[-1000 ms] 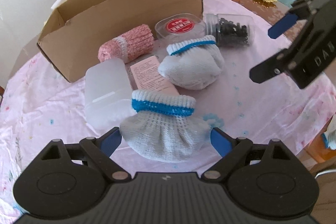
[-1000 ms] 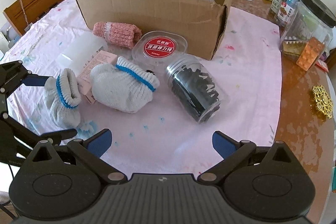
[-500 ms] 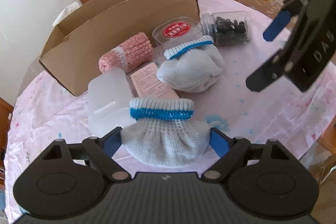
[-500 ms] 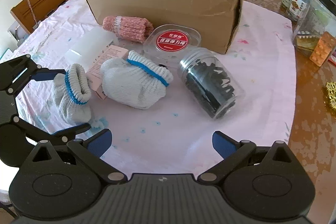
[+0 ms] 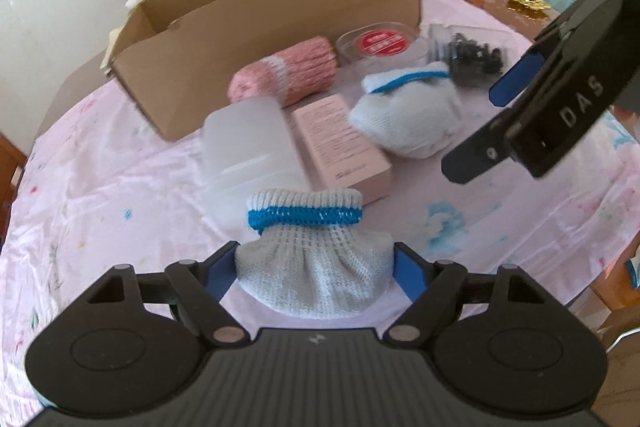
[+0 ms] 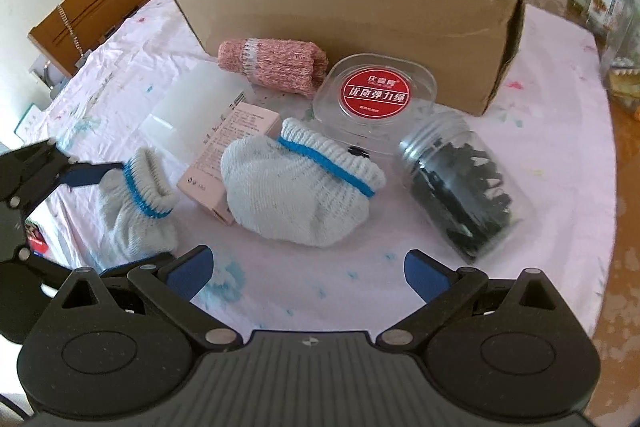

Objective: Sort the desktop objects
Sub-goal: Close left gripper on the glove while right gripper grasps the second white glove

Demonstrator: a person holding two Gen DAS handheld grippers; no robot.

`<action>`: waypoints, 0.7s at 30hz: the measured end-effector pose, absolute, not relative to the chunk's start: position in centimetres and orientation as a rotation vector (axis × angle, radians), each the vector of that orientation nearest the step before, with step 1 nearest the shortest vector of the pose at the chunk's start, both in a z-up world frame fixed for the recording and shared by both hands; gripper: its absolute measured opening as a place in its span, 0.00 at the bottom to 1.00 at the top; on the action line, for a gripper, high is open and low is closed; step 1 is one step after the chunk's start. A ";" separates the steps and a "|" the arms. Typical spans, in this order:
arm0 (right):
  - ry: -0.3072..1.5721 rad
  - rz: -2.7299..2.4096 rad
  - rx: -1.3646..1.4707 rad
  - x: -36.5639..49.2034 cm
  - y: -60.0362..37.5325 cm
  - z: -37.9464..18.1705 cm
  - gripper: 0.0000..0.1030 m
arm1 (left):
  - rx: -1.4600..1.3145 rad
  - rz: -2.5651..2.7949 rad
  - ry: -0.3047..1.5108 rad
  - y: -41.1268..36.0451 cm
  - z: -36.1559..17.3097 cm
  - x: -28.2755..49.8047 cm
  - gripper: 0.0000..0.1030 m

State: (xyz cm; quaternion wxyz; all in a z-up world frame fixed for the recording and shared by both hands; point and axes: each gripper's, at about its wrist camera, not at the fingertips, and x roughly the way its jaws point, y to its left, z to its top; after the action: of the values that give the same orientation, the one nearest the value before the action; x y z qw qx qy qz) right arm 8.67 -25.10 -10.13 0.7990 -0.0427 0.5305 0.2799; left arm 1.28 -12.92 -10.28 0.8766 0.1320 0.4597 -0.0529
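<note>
While the left gripper (image 5: pixel 314 269) is clamping a white glove (image 5: pixel 314 267) by its body, blue-banded cuff pointing forward, the step in hand is carrying that glove toward the box (image 5: pixel 276 27). The glove is sitting between the blue pads, off the pink cloth (image 5: pixel 100 195). The right gripper (image 6: pixel 306 273) is hovering low over the cloth with jaws wide apart, holding nothing.

Beyond the held glove are lying a frosted tub (image 5: pixel 248 143), a pink carton (image 5: pixel 340 147), and a second glove (image 6: pixel 296 195). Further out: a pink knit roll (image 6: pixel 276 65), a red-lidded case (image 6: pixel 374 95), and a jar of dark clips (image 6: pixel 460 195), all in front of the box.

Next move, likely: lifting over the near wall, then releasing inside.

Versus the earlier frames: the left camera is riding higher and the box is looming closer; the right gripper is nearing the second glove.
</note>
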 end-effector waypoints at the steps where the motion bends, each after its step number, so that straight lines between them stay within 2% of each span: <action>1: 1.143 0.599 -0.076 8.9 -25.0 -10.2 1.00 | 0.263 -0.105 0.964 -12.5 -10.2 1.2 0.78; 12: 1.191 0.452 0.146 11.7 -23.8 -10.1 1.00 | 0.207 -0.085 0.978 -10.0 -9.5 1.3 0.78; 21: 1.206 0.309 0.141 12.5 -22.4 -10.6 1.00 | 0.154 -0.163 0.984 -8.1 -9.0 1.6 0.79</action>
State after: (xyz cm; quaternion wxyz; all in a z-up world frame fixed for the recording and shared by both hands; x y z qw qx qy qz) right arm 12.54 -22.38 -10.59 0.8102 0.0659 0.5642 0.1448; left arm 1.63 -8.06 -8.99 0.8753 0.0737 0.4714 -0.0783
